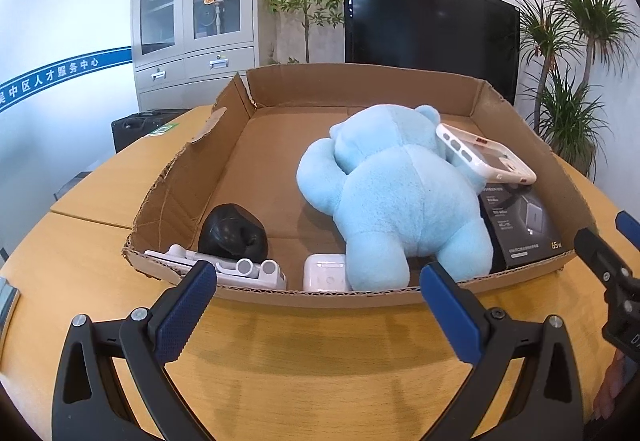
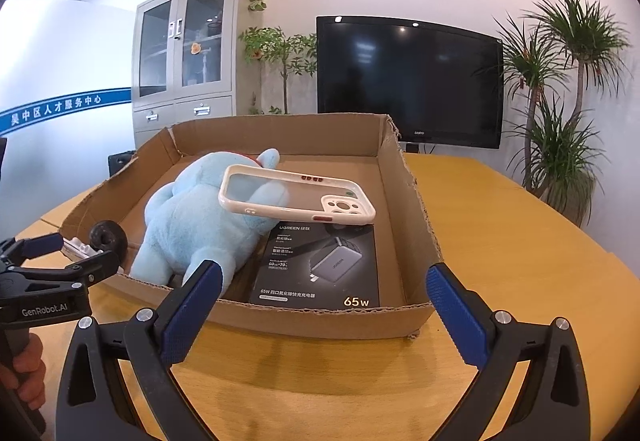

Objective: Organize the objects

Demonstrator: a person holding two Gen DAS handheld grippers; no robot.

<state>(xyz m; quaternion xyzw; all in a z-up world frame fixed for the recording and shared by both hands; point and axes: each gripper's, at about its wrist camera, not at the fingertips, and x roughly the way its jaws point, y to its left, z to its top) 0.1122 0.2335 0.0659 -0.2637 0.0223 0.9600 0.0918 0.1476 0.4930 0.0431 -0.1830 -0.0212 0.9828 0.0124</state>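
A shallow cardboard box (image 1: 360, 85) (image 2: 416, 209) sits on the wooden table. In it lie a light blue plush toy (image 1: 396, 201) (image 2: 192, 217), a white phone case (image 1: 484, 153) (image 2: 296, 197) leaning on the plush, a black charger package (image 1: 524, 225) (image 2: 320, 265), a black rounded object (image 1: 234, 231) (image 2: 108, 237), a white earbud case (image 1: 326, 273) and a white holder (image 1: 244, 271). My left gripper (image 1: 318, 285) is open and empty just before the box's near wall. My right gripper (image 2: 324, 289) is open and empty at the box's near right corner.
A wooden table (image 1: 320, 353) (image 2: 520, 241) carries the box. Behind stand a metal cabinet (image 1: 196, 21), a black TV (image 2: 408, 81), potted plants (image 2: 560, 101) and a black box (image 1: 136, 125) at the table's far left.
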